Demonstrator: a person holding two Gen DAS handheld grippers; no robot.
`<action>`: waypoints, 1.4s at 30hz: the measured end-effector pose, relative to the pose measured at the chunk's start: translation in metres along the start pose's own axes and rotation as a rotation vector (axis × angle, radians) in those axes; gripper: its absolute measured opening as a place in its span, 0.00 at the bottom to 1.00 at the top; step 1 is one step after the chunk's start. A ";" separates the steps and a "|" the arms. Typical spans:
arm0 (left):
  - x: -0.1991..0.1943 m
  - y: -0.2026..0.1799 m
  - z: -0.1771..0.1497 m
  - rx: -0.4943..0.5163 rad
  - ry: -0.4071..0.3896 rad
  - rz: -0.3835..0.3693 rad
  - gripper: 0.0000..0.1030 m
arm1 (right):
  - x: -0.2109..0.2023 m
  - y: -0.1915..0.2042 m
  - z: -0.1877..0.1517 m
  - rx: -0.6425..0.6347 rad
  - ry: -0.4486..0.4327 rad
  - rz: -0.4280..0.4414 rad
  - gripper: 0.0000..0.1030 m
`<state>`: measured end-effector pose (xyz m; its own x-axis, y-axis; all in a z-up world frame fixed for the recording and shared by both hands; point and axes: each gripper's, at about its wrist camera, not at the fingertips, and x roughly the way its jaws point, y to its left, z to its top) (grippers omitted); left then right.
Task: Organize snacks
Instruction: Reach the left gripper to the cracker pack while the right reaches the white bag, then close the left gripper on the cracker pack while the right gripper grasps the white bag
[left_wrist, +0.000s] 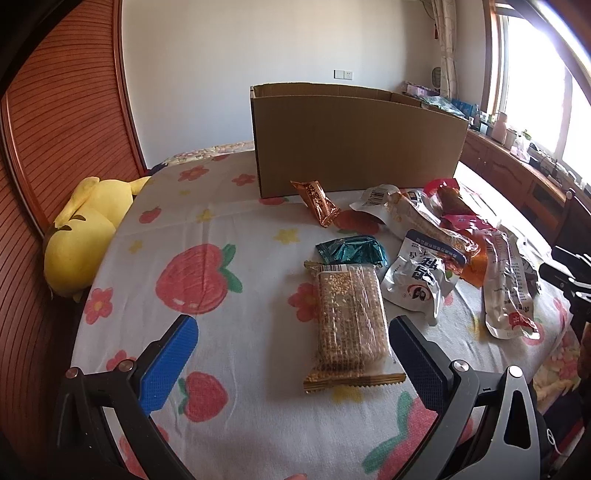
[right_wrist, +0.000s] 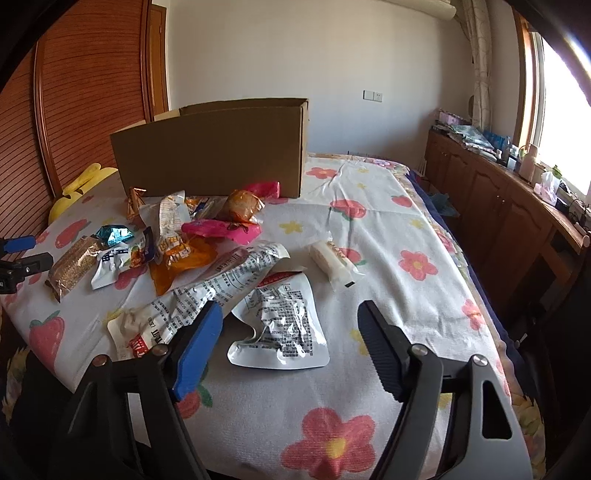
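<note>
Left gripper (left_wrist: 291, 354) wide open, holding nothing, with the snack just ahead.
The clear-wrapped brown grain bar (left_wrist: 349, 323) lies on the flowery bedsheet (left_wrist: 229, 229), pointing away toward the tall brown cardboard box (left_wrist: 354, 144); right gripper (right_wrist: 290, 350), open too, is farther away.

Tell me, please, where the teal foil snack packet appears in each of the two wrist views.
Left wrist view: the teal foil snack packet lies right of centre, just beyond the grain bar.
Right wrist view: the same packet lies at the far left, again beside the grain bar.
Shared landmark: the cardboard box stands on the bed behind the snacks in both views.
</note>
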<state>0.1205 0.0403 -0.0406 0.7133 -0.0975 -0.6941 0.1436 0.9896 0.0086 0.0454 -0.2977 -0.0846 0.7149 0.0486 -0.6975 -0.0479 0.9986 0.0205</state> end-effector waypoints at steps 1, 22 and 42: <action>0.003 0.000 0.002 0.003 0.004 -0.003 1.00 | 0.003 0.000 0.000 -0.004 0.011 -0.001 0.72; 0.051 -0.011 0.021 0.039 0.122 -0.091 0.88 | 0.045 -0.005 0.008 -0.033 0.140 0.014 0.70; 0.041 -0.001 0.010 0.003 0.103 -0.113 0.46 | 0.040 -0.012 0.009 -0.052 0.141 0.068 0.56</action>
<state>0.1566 0.0345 -0.0622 0.6186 -0.1970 -0.7606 0.2214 0.9725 -0.0718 0.0811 -0.3077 -0.1059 0.6041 0.1090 -0.7894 -0.1312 0.9907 0.0364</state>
